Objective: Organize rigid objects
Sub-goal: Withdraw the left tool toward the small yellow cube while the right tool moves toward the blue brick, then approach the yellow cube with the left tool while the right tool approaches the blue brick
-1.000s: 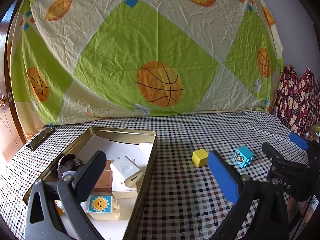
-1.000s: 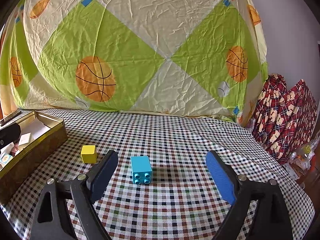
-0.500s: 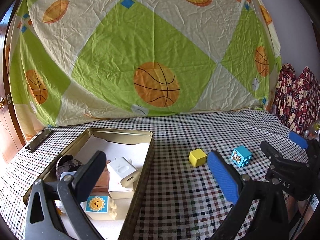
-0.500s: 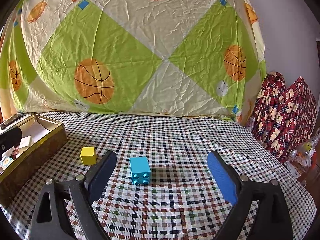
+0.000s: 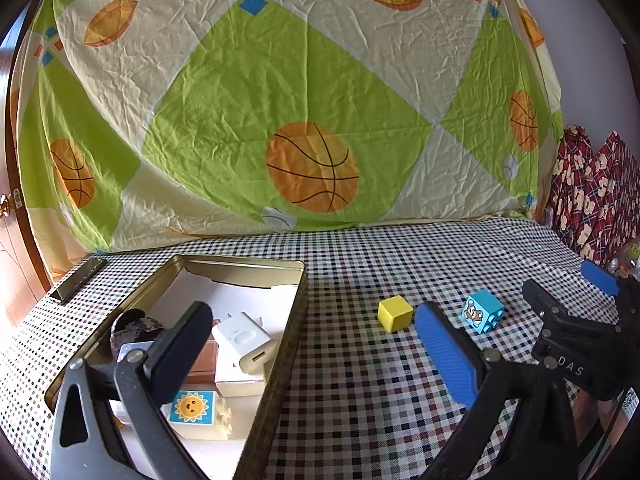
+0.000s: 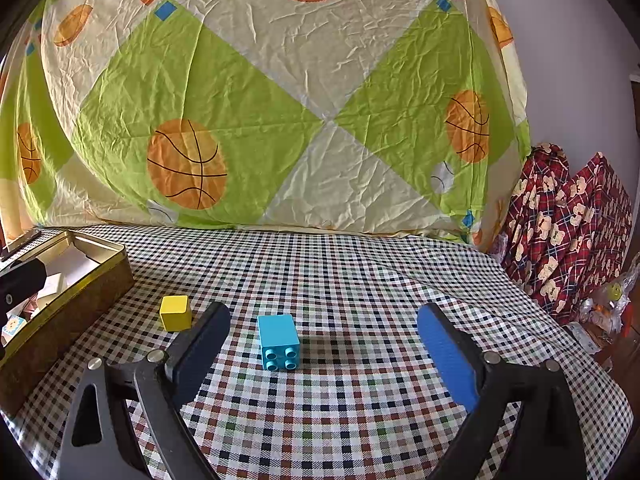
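A gold tin box [image 5: 297, 320] sits on the checked tablecloth at the left and holds a white charger [image 5: 244, 340], a sun-picture brick [image 5: 196, 410], a brown block and other items. A yellow cube [image 5: 395, 313] and a light-blue brick [image 5: 483, 311] lie on the cloth to its right. My left gripper [image 5: 316, 344] is open and empty, above the tin's right edge. My right gripper [image 6: 324, 344] is open and empty, with the blue brick [image 6: 278, 342] just ahead between its fingers, nearer the left one. The yellow cube [image 6: 175, 313] lies left of it, beside the tin [image 6: 80, 312].
A basketball-print sheet [image 5: 280, 100] hangs behind the table. Red bear-print bags [image 6: 568, 232] stand at the right edge. A dark flat bar [image 5: 78, 280] lies at the back left of the tin. Checked cloth [image 6: 360, 280] stretches behind the brick.
The right gripper has eased slightly toward the blue brick. The left gripper has barely shifted, and both stay open.
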### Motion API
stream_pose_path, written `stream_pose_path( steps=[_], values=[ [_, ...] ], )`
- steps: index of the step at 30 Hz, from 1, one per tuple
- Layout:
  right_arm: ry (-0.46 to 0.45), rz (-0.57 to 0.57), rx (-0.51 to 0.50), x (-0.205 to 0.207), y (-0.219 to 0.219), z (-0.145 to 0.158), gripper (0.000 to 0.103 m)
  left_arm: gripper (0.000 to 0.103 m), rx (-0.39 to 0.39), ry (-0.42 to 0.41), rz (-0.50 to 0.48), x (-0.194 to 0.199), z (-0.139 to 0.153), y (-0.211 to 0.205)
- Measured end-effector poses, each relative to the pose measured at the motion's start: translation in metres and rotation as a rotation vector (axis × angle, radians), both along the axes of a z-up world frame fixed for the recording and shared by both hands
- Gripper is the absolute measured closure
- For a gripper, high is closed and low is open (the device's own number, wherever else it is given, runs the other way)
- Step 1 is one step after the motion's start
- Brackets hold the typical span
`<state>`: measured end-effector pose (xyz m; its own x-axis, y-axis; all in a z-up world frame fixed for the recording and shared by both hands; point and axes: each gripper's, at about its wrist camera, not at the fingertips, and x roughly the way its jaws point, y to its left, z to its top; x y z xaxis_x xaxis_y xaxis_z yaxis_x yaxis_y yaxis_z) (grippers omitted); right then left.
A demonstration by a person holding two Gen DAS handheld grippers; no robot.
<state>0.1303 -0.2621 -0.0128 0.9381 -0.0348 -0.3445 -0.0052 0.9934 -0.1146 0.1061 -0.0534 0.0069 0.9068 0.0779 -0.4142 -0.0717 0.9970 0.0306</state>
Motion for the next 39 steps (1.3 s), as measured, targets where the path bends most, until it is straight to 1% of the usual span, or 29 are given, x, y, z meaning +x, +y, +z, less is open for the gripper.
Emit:
stream_pose_path(
  steps=[9, 12, 15, 18, 24, 31, 39],
  values=[
    [0.006, -0.005, -0.006, 0.000, 0.000, 0.000, 0.006, 0.000, 0.006, 0.004, -0.002, 0.002, -0.002, -0.003],
    [0.024, -0.003, -0.020, 0.003, 0.003, -0.001, 0.006, 0.000, 0.000, 0.021, -0.001, 0.006, -0.003, -0.003],
    [0.041, -0.011, -0.041, 0.006, 0.006, -0.003, 0.006, 0.000, 0.005, 0.008, -0.003, 0.005, 0.003, -0.004],
    [0.031, -0.014, -0.044, 0.004, 0.006, -0.002, 0.006, 0.000, 0.010, -0.004, -0.005, 0.004, 0.006, -0.006],
    [0.011, -0.015, -0.023, 0.001, 0.002, 0.000, 0.006, 0.000, 0.012, 0.008, -0.014, 0.007, 0.001, -0.011],
    [0.011, -0.015, -0.019, 0.001, 0.002, 0.000, 0.003, 0.000, 0.008, 0.012, -0.014, 0.008, 0.000, -0.011],
    [0.010, -0.016, -0.019, 0.001, 0.002, -0.001, 0.003, 0.000, 0.012, 0.013, -0.017, 0.007, -0.001, -0.012]
  ],
)
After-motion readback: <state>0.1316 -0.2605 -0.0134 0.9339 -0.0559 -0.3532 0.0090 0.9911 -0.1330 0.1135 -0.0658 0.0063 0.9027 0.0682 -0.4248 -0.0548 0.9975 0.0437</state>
